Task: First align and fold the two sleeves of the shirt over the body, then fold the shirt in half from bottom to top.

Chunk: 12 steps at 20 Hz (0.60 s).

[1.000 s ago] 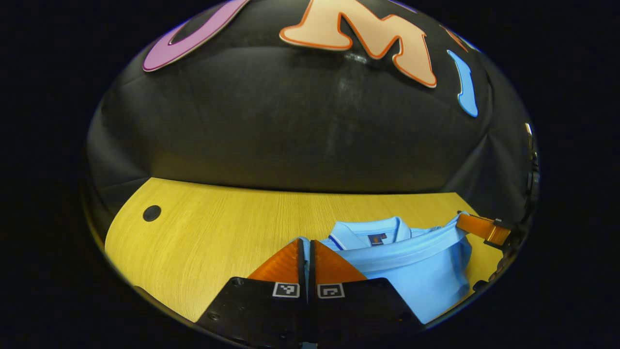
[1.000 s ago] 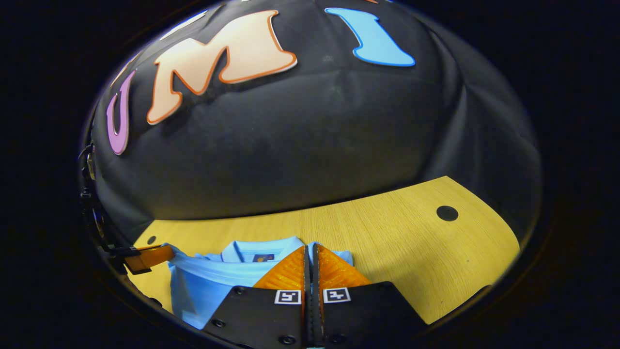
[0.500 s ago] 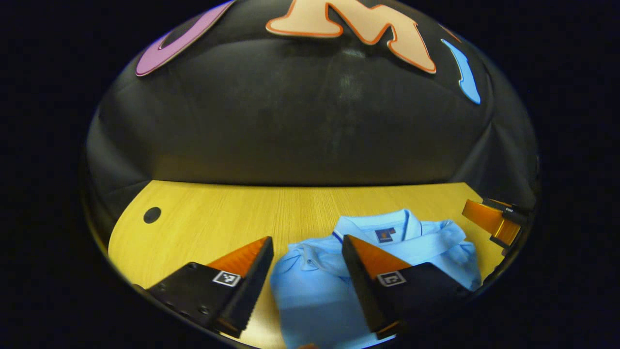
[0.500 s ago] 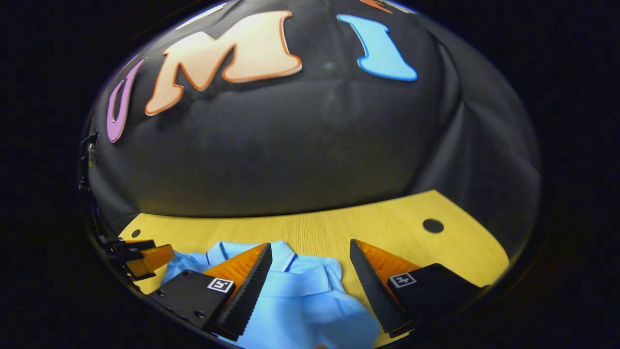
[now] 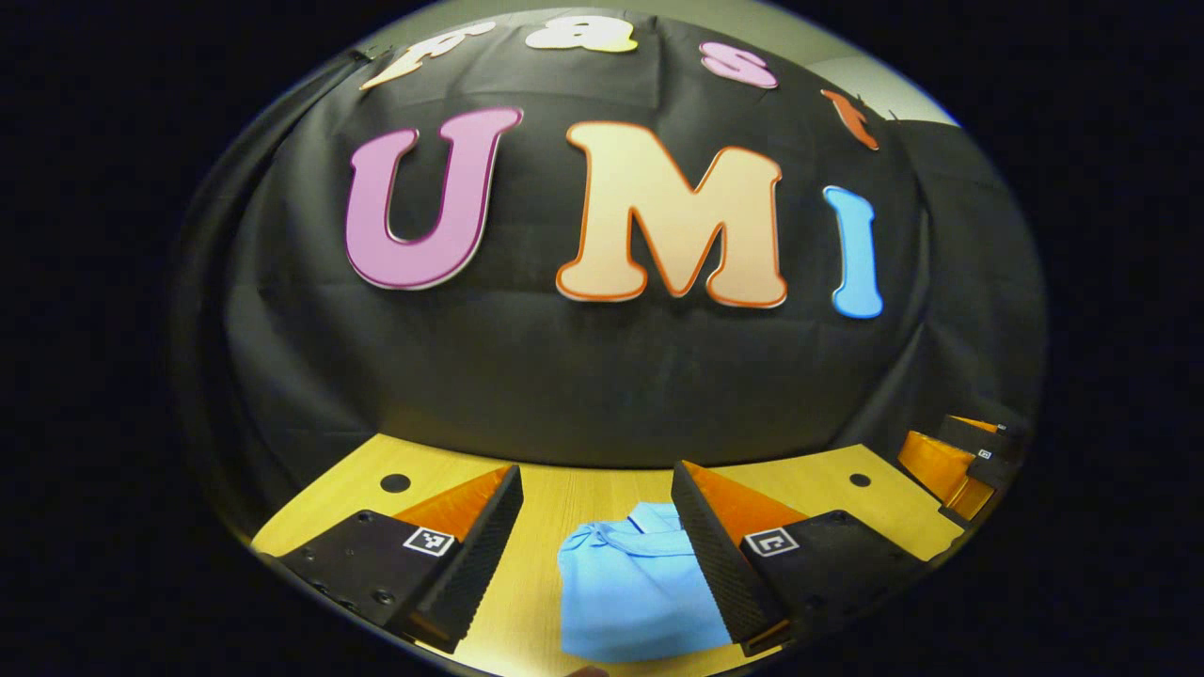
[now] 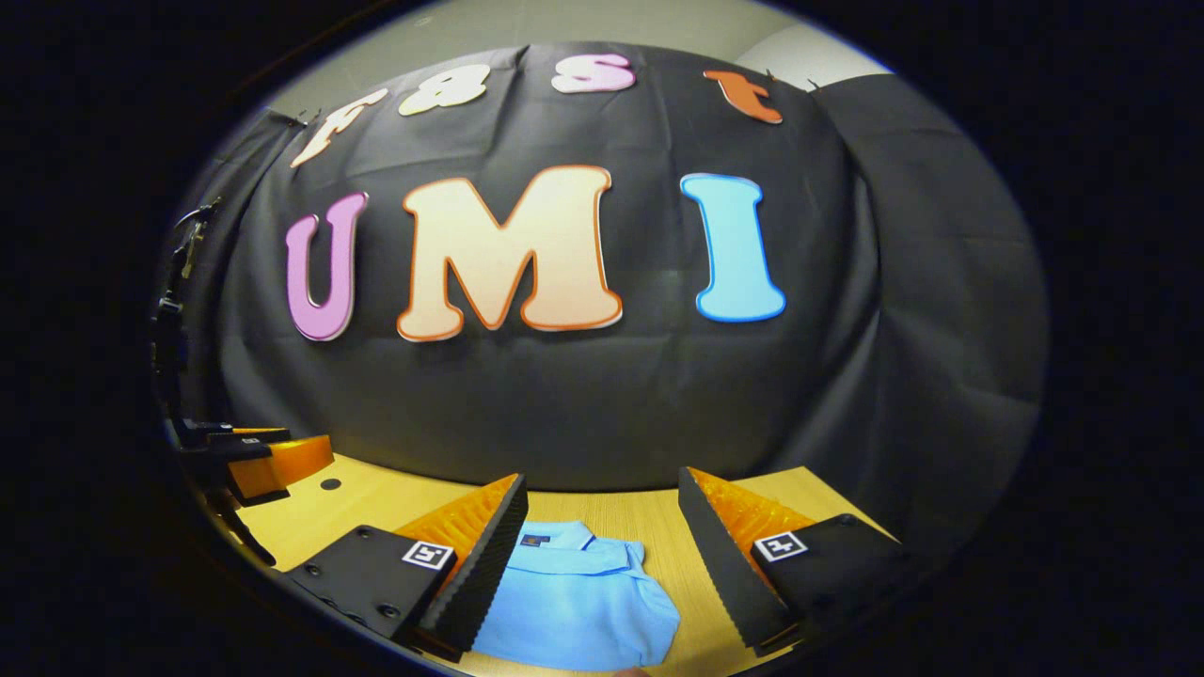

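Observation:
A light blue polo shirt (image 5: 630,592) lies folded into a compact rectangle on the wooden table (image 5: 555,494), collar toward the far wall. In the left gripper view my left gripper (image 5: 594,564) hangs open above it, with the shirt between and below its fingers and nothing held. The right gripper view shows the same shirt (image 6: 574,602) under my open right gripper (image 6: 602,569), which is also empty. The other gripper appears at the right edge (image 5: 959,456) of the left gripper view and at the left edge (image 6: 254,461) of the right gripper view.
The wooden table (image 6: 658,512) runs back to the black cloth wall. Small round holes sit in its top at the far left (image 5: 395,482) and far right (image 5: 859,480).
Both grippers went from shut on the shirt's hem to open, letting it drop onto the folded body. They then lifted and drew back, so the shirt looks smaller and lower.

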{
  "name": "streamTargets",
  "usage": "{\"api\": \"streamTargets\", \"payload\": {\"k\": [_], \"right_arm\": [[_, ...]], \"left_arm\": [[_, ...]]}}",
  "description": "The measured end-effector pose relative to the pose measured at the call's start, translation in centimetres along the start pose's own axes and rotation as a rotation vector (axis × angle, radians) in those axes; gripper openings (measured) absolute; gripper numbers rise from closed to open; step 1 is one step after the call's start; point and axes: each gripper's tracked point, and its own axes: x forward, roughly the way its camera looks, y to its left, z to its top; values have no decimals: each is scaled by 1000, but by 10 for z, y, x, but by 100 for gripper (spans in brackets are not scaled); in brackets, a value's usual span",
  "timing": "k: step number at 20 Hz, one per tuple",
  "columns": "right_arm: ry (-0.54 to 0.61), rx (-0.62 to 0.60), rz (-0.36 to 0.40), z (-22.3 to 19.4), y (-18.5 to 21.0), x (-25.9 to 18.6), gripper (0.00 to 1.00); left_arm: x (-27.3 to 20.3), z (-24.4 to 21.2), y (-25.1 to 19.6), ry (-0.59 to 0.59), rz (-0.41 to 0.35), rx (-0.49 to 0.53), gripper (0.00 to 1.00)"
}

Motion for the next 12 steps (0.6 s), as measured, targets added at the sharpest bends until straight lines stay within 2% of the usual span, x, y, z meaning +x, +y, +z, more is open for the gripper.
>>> {"api": "streamTargets", "payload": {"k": [5, 12], "right_arm": [[-61, -15, -11, 25, -13, -75, 99], [-56, -12, 44, 28, -9, -151, 99]], "left_arm": [[-78, 29, -24, -89, 5, 52, 95], [-154, 43, -36, -148, 32, 66, 95]]}}
